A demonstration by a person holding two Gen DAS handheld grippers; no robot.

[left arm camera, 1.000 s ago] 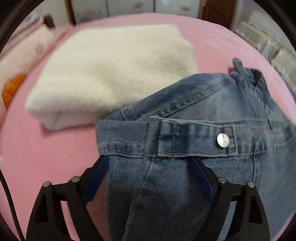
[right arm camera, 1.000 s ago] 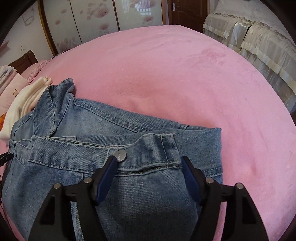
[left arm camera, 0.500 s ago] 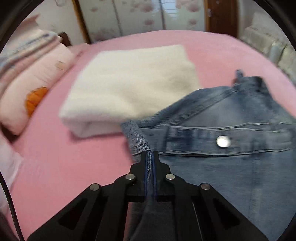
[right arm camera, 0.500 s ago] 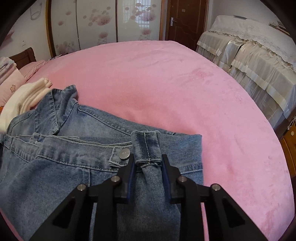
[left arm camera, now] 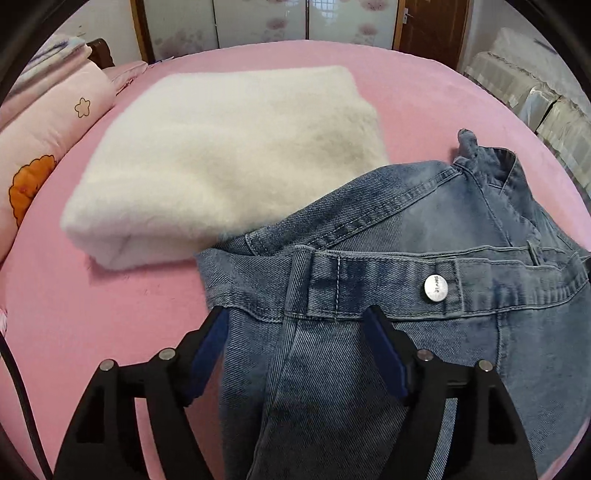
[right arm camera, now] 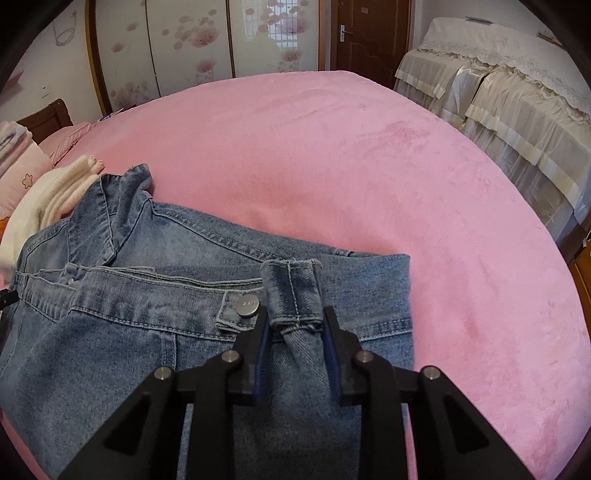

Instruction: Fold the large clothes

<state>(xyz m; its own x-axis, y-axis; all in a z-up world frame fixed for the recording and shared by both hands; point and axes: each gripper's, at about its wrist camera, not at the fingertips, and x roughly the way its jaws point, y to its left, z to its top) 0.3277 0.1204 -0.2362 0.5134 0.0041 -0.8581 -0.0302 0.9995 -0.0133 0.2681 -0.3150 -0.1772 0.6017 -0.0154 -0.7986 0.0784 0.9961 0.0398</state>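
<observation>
a: denim, the faded blue jeans [right arm camera: 155,332] lie on the pink bed cover [right arm camera: 369,177], overlapping the folded cream fleece [left arm camera: 221,158]
b: right gripper [right arm camera: 297,332] pinches the bunched waistband; left gripper [left arm camera: 295,332] opening, jaws wide, pads clear of denim. folding barely begun

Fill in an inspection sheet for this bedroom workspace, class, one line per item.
Surface: pink bedspread.
Job's things: jeans lying waistband up; white fleece folded beside them.
Clutter: patterned pillow at the bed's edge.
Grippers: left gripper opening, denim between its fingers unpinched; right gripper clamped on a waistband fold.
Cables: black cable beside the left gripper.
Surroundings: floral wardrobe doors, brown door, covered furniture.
</observation>
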